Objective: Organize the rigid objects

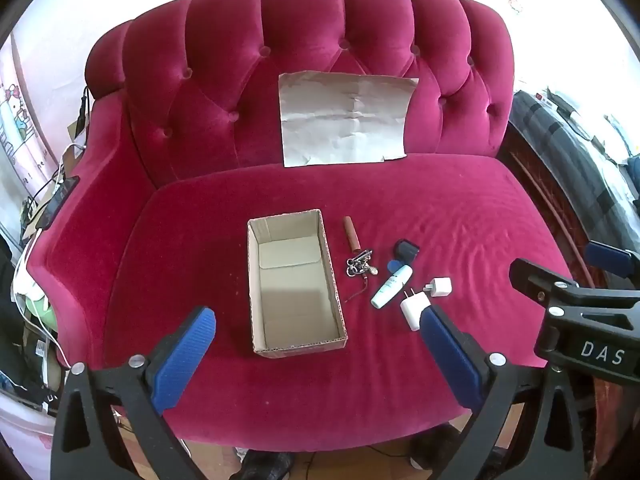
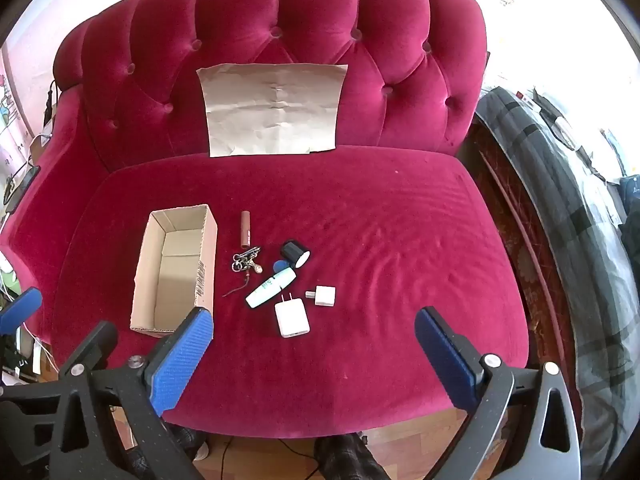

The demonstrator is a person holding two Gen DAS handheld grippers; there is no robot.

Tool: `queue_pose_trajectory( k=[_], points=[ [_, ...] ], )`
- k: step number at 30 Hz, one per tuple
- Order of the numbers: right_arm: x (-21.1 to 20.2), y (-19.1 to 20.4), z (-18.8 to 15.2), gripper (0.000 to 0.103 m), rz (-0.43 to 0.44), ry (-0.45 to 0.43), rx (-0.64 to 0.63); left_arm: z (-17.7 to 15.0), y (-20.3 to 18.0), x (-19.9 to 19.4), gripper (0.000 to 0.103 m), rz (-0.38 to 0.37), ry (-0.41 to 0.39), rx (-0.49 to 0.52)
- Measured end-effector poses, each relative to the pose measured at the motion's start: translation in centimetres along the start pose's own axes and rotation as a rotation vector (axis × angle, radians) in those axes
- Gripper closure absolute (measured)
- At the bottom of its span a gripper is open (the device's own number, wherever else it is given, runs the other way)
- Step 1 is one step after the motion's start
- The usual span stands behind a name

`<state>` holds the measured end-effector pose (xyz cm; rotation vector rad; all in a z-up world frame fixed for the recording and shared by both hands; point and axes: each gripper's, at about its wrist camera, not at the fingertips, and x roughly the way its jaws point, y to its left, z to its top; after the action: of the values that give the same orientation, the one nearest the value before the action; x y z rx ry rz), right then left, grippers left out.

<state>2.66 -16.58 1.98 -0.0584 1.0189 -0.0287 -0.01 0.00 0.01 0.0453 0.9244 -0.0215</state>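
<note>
Sorting is only beginning: both grippers are hovering over the sofa seat (image 2: 360, 208) with jaws wide and nothing between them.

The cardboard box (image 1: 294, 280) is lying empty, and all items are waiting just right of the box: one brown tube (image 2: 245, 229), one key bunch (image 2: 245, 263), one black cap (image 2: 295, 253), one white bottle (image 2: 270, 288) and two white chargers, large (image 2: 292, 317) and small (image 2: 322, 295). I am judging the next move needs the right gripper (image 2: 314, 330), nearest to them, to descend and close on one item, while the left gripper (image 1: 318, 326) is staying near the box.
</note>
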Motion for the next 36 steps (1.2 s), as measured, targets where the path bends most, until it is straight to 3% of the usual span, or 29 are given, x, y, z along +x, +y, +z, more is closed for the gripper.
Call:
queue_pose_trajectory(
  k=[36],
  points=[
    [0.17, 0.20, 0.10, 0.000, -0.001, -0.005, 0.000, -0.13, 0.06, 0.62, 0.000, 0.009, -0.002, 0.000]
  ],
)
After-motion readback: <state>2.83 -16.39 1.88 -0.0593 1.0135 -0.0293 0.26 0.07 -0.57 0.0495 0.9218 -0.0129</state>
